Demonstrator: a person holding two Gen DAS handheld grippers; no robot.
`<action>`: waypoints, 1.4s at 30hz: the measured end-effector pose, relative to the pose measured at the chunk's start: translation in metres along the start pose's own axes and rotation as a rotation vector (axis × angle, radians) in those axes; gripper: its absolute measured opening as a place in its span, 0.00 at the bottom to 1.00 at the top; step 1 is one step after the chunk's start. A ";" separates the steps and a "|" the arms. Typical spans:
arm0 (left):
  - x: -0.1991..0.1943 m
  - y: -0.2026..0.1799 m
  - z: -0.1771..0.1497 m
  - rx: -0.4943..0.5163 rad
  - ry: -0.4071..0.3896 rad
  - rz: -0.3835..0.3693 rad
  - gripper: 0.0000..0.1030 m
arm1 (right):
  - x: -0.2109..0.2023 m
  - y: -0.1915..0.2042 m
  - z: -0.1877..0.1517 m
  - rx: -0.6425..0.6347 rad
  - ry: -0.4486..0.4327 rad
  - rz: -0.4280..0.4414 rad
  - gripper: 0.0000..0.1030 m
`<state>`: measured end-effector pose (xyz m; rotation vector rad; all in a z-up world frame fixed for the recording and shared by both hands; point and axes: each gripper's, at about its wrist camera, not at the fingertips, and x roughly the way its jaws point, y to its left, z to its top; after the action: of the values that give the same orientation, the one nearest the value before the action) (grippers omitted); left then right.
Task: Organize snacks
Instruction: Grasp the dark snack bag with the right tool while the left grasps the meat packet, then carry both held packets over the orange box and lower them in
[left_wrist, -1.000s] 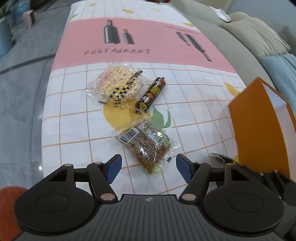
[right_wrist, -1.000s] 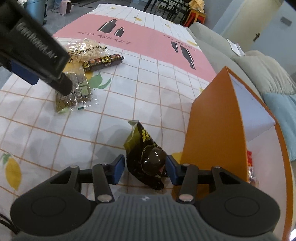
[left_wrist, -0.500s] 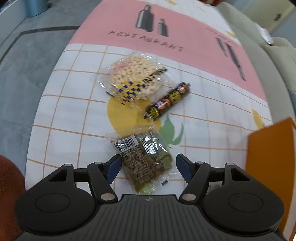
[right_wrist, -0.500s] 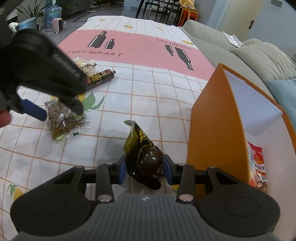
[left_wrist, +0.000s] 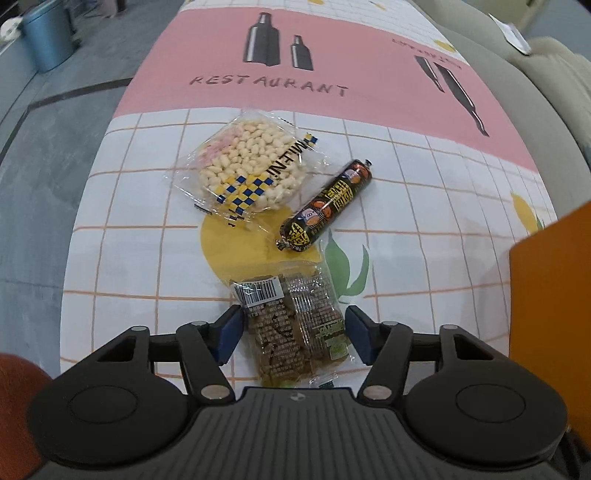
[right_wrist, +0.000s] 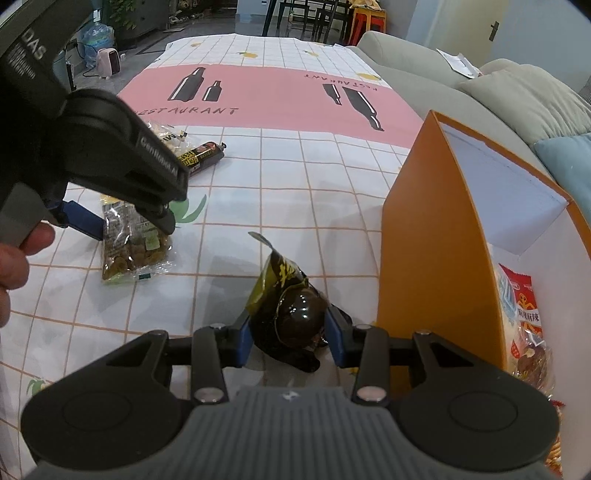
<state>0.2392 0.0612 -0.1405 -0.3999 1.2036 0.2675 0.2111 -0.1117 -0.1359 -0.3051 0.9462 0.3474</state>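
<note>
Right wrist: claw (right_wrist: 288, 338) around dark packet (right_wrist: 295, 314)

Black left gripper (left_wrist: 294, 329) with blue pads, ribbed grey housing, silver screw heads, round black discs at seven and five o'clock, matching right gripper (right_wrist: 288, 334), white lettering on the left gripper's side

Left tool (left_wrist: 294, 330) pointed steeply down, jaws closing round brown packet (left_wrist: 295, 328); right tool (right_wrist: 289, 341) angled down, pads clamped on dark pouch (right_wrist: 291, 317).
</note>
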 end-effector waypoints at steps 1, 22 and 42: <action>0.000 0.000 0.000 0.010 0.001 -0.004 0.65 | 0.001 0.000 0.000 -0.001 0.000 0.000 0.39; -0.042 0.015 -0.048 0.219 -0.032 -0.133 0.49 | -0.033 -0.014 -0.001 0.137 -0.036 0.119 0.36; -0.134 -0.023 -0.060 0.297 -0.155 -0.306 0.49 | -0.112 -0.058 -0.004 0.301 -0.181 0.211 0.00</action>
<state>0.1521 0.0159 -0.0285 -0.2924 0.9947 -0.1415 0.1722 -0.1828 -0.0397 0.1020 0.8392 0.4119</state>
